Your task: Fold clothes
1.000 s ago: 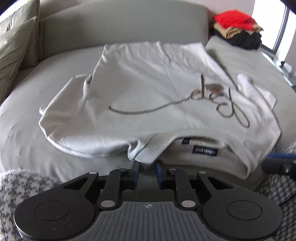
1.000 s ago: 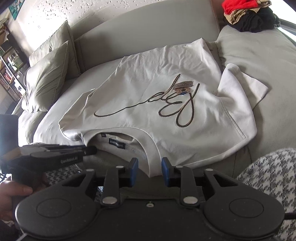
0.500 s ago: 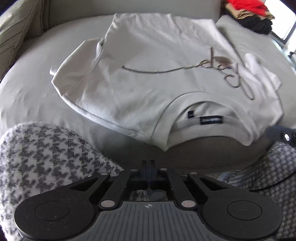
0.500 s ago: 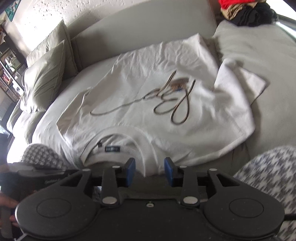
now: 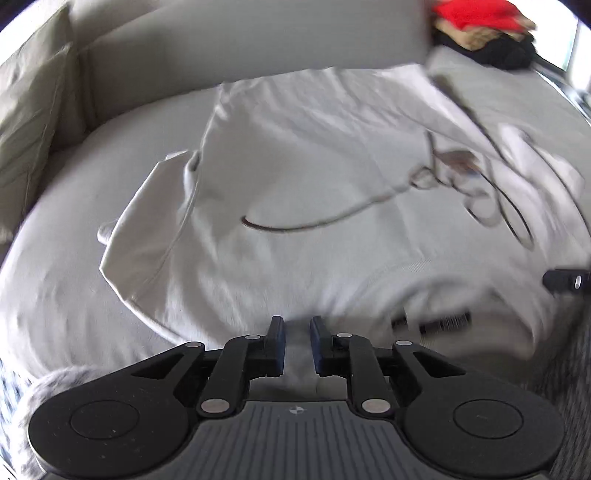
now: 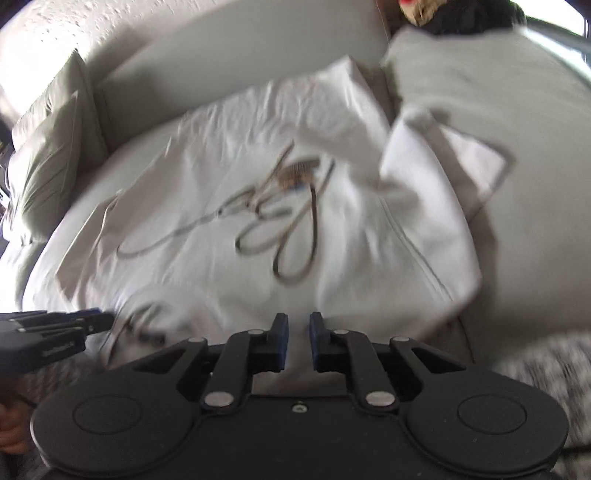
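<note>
We see a white sweatshirt [image 5: 332, 206] lying spread out, front up, on a grey sofa [image 5: 66, 288]. Its neck end is nearest to us and its bottom end reaches toward the sofa back. One sleeve [image 6: 454, 162] sticks out on the right side, and the other sleeve [image 5: 147, 214] lies bunched on the left.

Our left gripper [image 5: 296, 326] is at the near edge of the shirt, just left of the collar. Its two fingers are a little way apart, with cloth showing in the gap, but we cannot tell if it has hold of that cloth. Our right gripper [image 6: 298, 323] is at the near edge too, on the other side of the collar. Its fingers are also a little apart, with white cloth between them, and again we cannot tell if it grips.

We think the step in hand is taking the shoulders, one in each gripper. The next move needs both grippers to pinch the cloth well and travel together, so the shirt stays flat.

A thin brown looping script [image 6: 266, 229] runs across the chest, but we cannot read it. A small tag [image 6: 295, 173] lies on it. The dark neck label [image 5: 439, 325] is too blurry to read.

Grey pillows [image 6: 51, 158] lean at the left. A pile of red, tan and black clothes [image 5: 484, 33] sits far off at the right.
</note>
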{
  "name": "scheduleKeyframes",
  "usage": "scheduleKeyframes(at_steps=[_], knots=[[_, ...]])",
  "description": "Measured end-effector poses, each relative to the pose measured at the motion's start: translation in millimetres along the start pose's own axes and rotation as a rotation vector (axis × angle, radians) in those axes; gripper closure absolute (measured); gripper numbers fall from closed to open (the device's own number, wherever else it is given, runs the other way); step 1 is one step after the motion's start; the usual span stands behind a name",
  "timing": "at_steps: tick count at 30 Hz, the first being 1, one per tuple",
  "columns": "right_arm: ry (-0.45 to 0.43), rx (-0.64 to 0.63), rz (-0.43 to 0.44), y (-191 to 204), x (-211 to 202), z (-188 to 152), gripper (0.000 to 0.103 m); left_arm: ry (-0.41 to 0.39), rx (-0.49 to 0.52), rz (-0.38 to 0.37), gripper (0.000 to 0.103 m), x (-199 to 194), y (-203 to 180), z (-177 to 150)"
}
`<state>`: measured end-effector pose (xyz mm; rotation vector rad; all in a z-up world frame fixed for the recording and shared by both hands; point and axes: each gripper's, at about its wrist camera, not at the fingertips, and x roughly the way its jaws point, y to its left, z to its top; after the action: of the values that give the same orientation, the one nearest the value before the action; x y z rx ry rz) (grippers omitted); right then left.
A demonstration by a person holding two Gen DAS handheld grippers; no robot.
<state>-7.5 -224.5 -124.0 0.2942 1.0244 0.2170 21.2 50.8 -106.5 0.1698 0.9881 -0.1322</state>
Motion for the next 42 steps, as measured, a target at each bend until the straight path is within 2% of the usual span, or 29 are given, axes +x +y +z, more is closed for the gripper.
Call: scheduleKeyframes(at_steps=[1,3,4,5,6,8,11,15,18,24,26,28,31,34,36,42], knots=[[-0.009,0.013,0.017,-7.2,-7.0,0.9,0.09,-0.02,-0.006,-0.044,0.095,-4.3,3.4,-2.7],[-0.098,0.059,0.021,-25.5,-22.6,8.0,0.086,-0.077,-0.028,-0.12,0.083,-9.2,9.4,-0.5],[-0.158,0.096,0.01,-36.6,-29.9,13.1,0.075,-0.114,-0.038,-0.132,0.083,-9.6,10.2,3.4],[-0.221,0.146,-0.007,-49.1,-35.7,18.9,0.071,-0.149,-0.037,-0.137,0.082,-8.9,9.2,7.8],[-0.275,0.195,-0.022,-62.2,-39.1,24.5,0.069,-0.166,-0.032,-0.14,0.077,-5.3,7.0,12.6],[-0.352,0.292,-0.045,-89.0,-41.1,35.2,0.069,-0.181,-0.025,-0.148,0.074,5.3,1.6,22.9],[-0.352,0.463,-0.024,-128.0,-31.5,44.1,0.069,-0.152,-0.045,-0.184,0.071,20.8,-1.0,29.1],[-0.306,0.606,0.084,-161.5,-20.0,48.4,0.07,-0.138,-0.094,-0.205,0.066,27.1,4.7,30.4],[-0.26,0.565,0.104,-164.8,-12.9,57.7,0.069,-0.127,-0.131,-0.222,0.066,31.8,8.9,31.3],[-0.188,0.342,-0.008,-137.1,1.0,77.0,0.071,-0.124,-0.152,-0.226,0.064,34.5,10.7,30.5],[-0.192,0.324,-0.034,-132.4,0.7,77.1,0.088,-0.126,-0.15,-0.222,0.063,34.2,10.7,29.8],[-0.214,0.325,-0.044,-130.9,-3.4,74.4,0.098,-0.127,-0.152,-0.22,0.063,33.6,11.4,29.1],[-0.289,0.324,-0.082,-127.5,-17.4,68.4,0.099,-0.129,-0.152,-0.219,0.063,32.8,11.8,28.4],[-0.411,0.343,-0.163,-125.1,-37.3,59.2,0.1,-0.131,-0.15,-0.218,0.063,32.0,12.2,27.7],[-0.487,0.391,-0.262,-126.0,-49.8,52.6,0.1,-0.133,-0.148,-0.218,0.063,31.5,12.4,27.2],[-0.445,0.437,-0.386,-129.9,-48.4,50.2,0.101,-0.137,-0.142,-0.216,0.063,30.0,13.0,25.8]])
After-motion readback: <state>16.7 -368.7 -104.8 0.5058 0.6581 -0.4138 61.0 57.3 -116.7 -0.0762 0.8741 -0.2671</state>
